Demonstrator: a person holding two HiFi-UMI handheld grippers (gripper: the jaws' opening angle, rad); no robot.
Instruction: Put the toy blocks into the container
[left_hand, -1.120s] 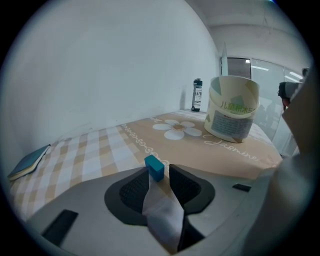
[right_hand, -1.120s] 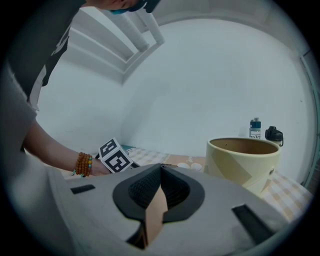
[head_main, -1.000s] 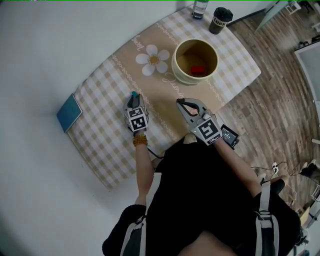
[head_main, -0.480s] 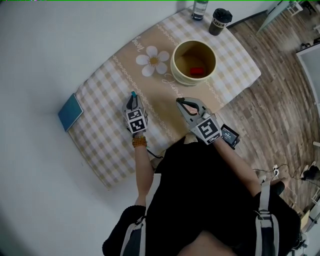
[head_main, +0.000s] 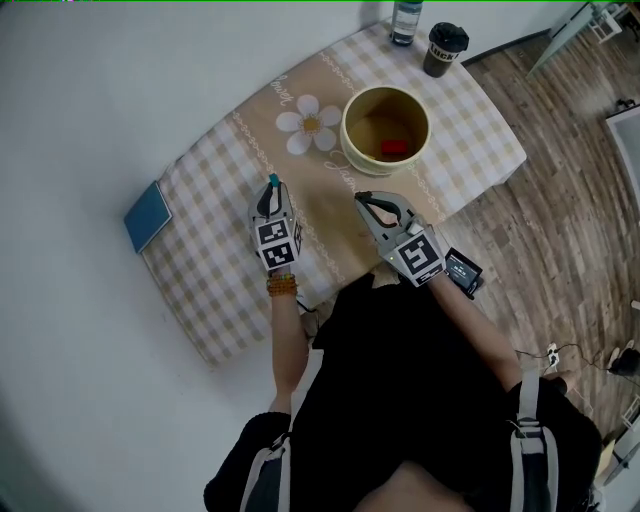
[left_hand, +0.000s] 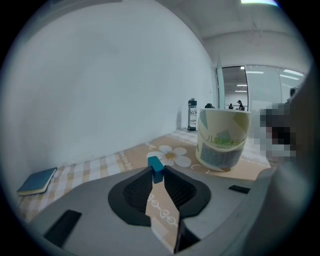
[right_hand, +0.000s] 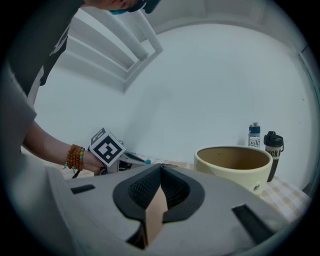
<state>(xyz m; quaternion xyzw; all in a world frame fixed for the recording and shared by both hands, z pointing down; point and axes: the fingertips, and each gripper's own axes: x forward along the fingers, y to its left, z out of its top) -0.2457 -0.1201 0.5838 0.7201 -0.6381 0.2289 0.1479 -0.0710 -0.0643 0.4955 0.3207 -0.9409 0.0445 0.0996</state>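
A small teal block (head_main: 272, 181) (left_hand: 156, 166) is pinched at the tips of my left gripper (head_main: 272, 186) (left_hand: 158, 173), which is held above the checked cloth left of centre. Its jaws have just been closing, and the pads now press on the block from both sides. The cream container (head_main: 350, 140) (left_hand: 222, 140) (right_hand: 232, 162) stands up and to the right of it, with a red block (head_main: 393, 148) inside. My right gripper (head_main: 362, 200) (right_hand: 160, 169) hovers just in front of the container, shut, with nothing between its fingers.
A blue book (head_main: 148, 216) lies at the cloth's left edge. A bottle (head_main: 406, 20) and a black lidded cup (head_main: 445, 48) stand behind the container. The table's right edge drops to a wooden floor (head_main: 560, 200).
My left gripper has lifted off the cloth with the teal block at its tips. The right gripper has hardly shifted.
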